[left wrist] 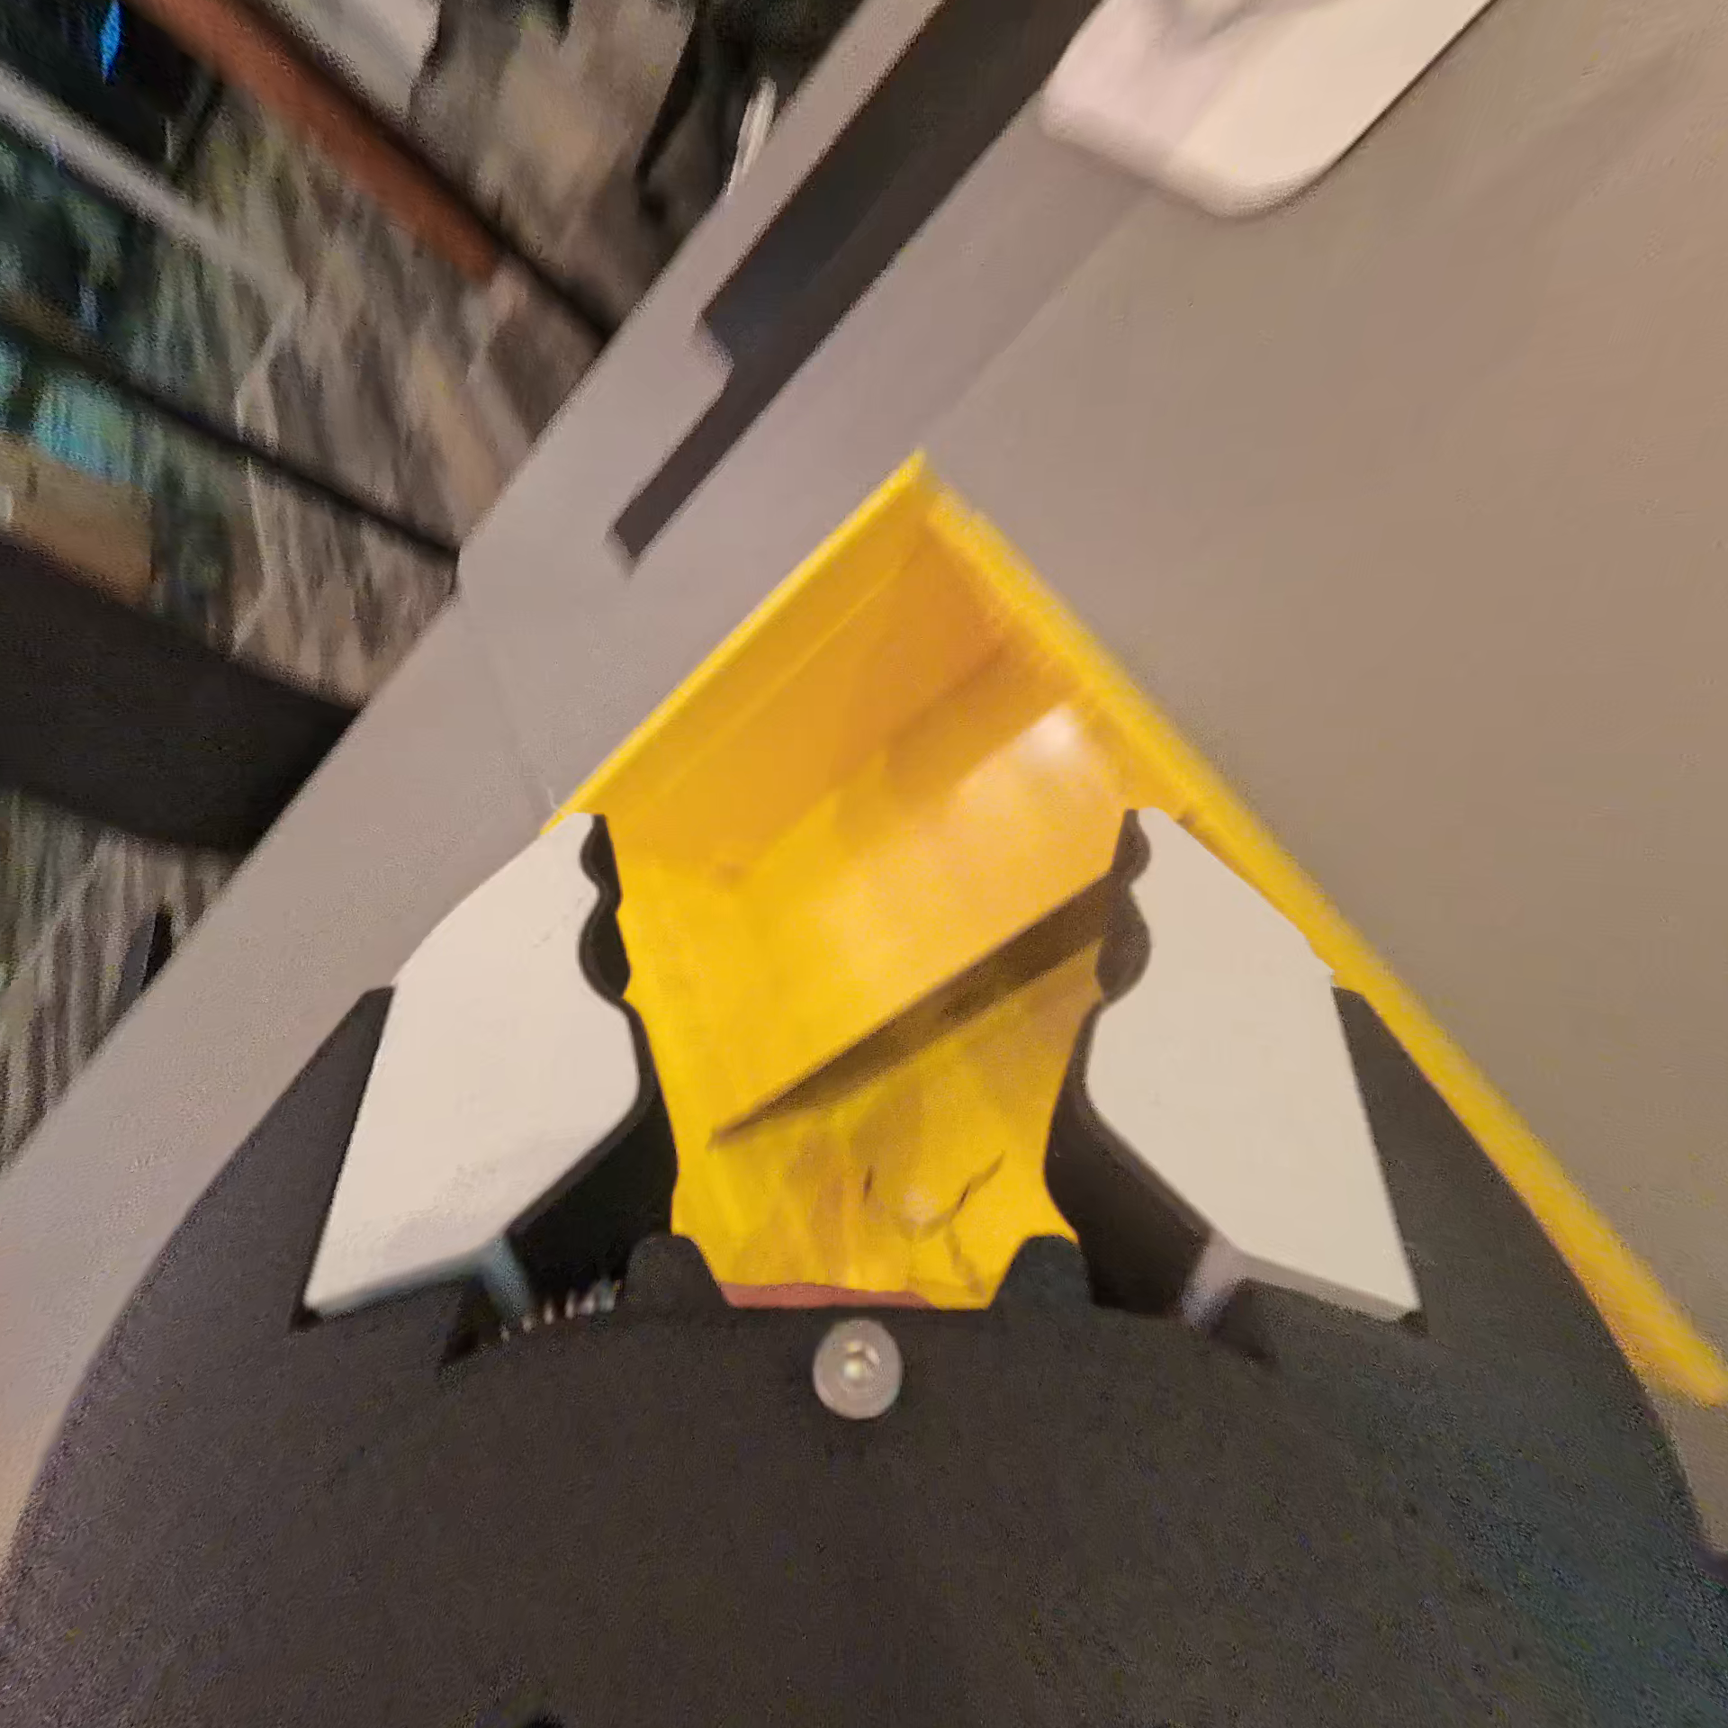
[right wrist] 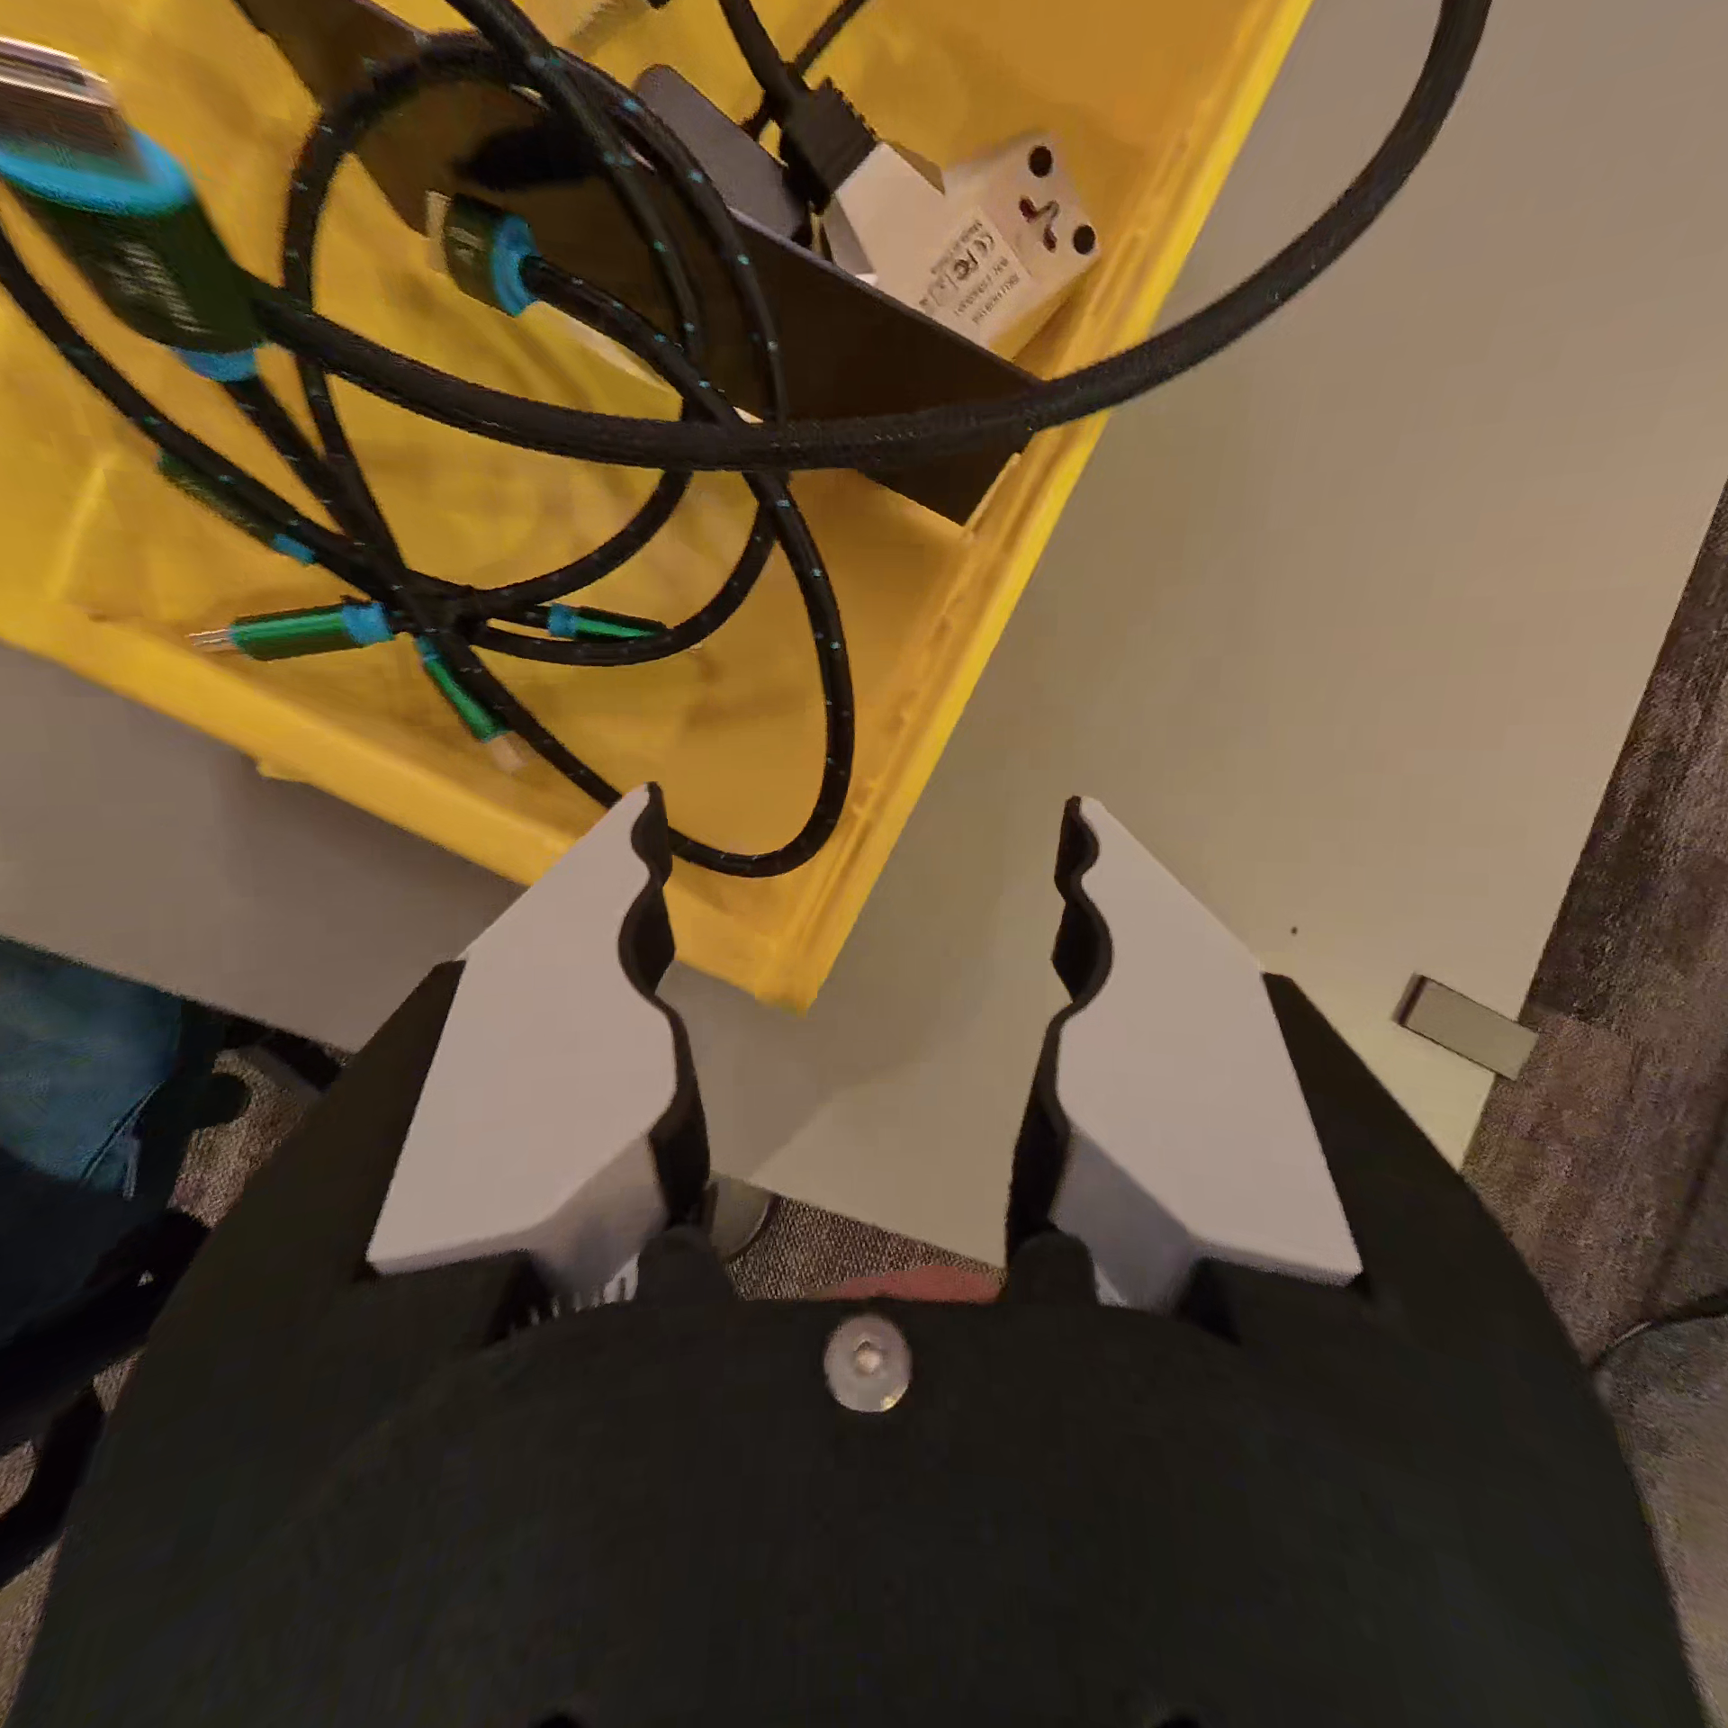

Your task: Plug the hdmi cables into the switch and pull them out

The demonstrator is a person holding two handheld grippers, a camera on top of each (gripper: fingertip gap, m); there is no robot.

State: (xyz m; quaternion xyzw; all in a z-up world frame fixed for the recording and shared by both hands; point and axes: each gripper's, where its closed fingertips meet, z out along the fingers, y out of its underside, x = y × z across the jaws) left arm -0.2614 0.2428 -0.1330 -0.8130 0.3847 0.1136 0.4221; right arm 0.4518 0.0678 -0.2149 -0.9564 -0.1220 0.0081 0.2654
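In the right wrist view a yellow bin (right wrist: 944,598) holds tangled black braided HDMI cables (right wrist: 655,439) with blue-collared plugs (right wrist: 477,252). A silver switch box (right wrist: 972,243) lies at the bin's far right corner, and a black plug (right wrist: 828,131) seems to sit in it. A black plate (right wrist: 842,327) lies under the cables. My right gripper (right wrist: 860,804) is open and empty, above the bin's near corner. My left gripper (left wrist: 865,821) is open and empty over a corner of the yellow bin (left wrist: 842,711); that view is blurred and shows a dark plate edge (left wrist: 935,1010).
The bin stands on a grey table (right wrist: 1262,608). Its edge and grey carpet (right wrist: 1636,842) are at the right, with a small metal piece (right wrist: 1463,1024) on the edge. Small green-ended connectors (right wrist: 299,631) lie in the bin. A white object (left wrist: 1244,103) lies on the table in the left wrist view. Tip to tip, the grippers are about 75 cm apart. Between my right fingertips and the black plate (right wrist: 842,327) there is roughly 10 cm.
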